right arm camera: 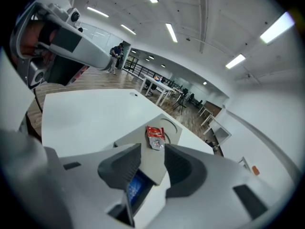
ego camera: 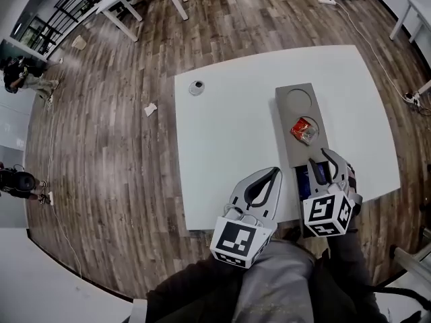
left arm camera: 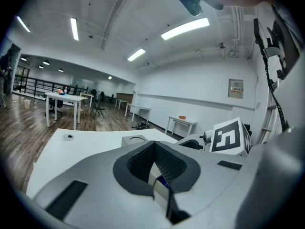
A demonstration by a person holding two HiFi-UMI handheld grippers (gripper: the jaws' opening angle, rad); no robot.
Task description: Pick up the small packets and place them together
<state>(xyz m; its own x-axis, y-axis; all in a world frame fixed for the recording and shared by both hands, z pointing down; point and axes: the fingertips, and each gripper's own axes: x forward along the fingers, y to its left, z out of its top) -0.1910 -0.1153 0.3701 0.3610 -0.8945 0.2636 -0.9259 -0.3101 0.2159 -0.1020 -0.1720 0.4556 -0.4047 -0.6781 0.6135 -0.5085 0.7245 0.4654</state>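
2 packets: red-and-silver packet lies on the grey tray, just ahead of the right gripper; blue packet sits below its jaws at the tray's near end. Right jaws are about half open, gripping nothing, tilted down. Left gripper is alongside, jaws closed and empty, nearer level. One white table, wooden floor, open hall.
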